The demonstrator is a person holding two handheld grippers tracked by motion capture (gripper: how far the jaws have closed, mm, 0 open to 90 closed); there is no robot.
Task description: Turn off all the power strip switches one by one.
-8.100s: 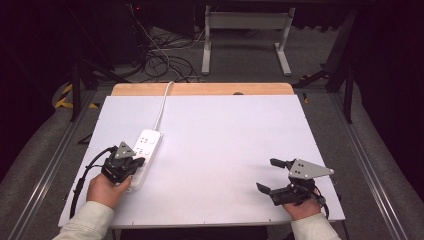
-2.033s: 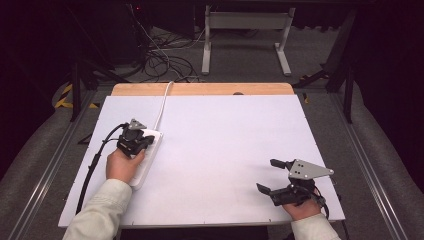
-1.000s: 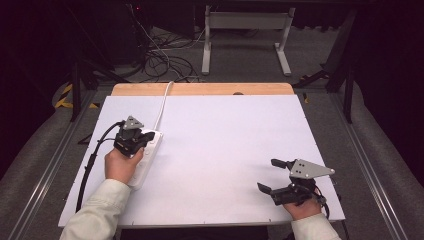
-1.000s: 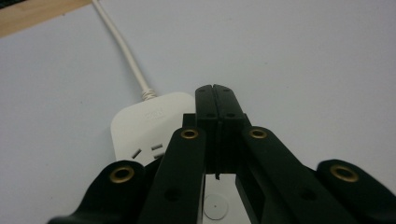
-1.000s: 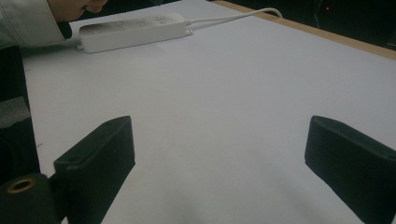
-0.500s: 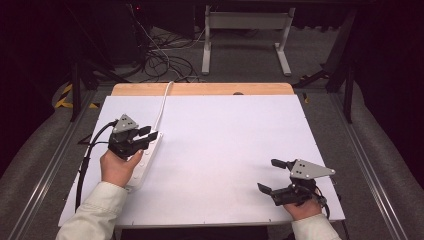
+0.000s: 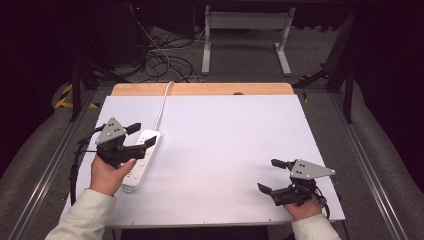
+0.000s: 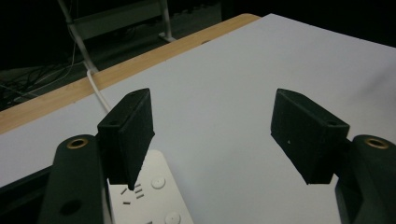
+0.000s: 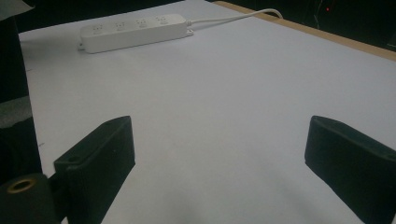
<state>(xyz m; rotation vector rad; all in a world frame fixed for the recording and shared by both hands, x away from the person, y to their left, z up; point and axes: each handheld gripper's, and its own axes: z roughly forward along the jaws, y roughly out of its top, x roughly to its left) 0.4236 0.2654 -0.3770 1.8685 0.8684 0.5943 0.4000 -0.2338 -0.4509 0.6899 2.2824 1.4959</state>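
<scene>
Black jaws of our left gripper [image 7: 142,136] have just been opening, wide and empty, above the strip [image 7: 141,160] at the board's [image 7: 225,150] left, so we judge the press finished and withdrawing next, right gripper [image 7: 274,176] wide.

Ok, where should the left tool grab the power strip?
Probably across the narrow width of the power strip, near its middle, coming down from above. It lies flat on the table, long and slim; the long sides are bare, and the cord leaves its far end. The left tool is open just above it.
</scene>
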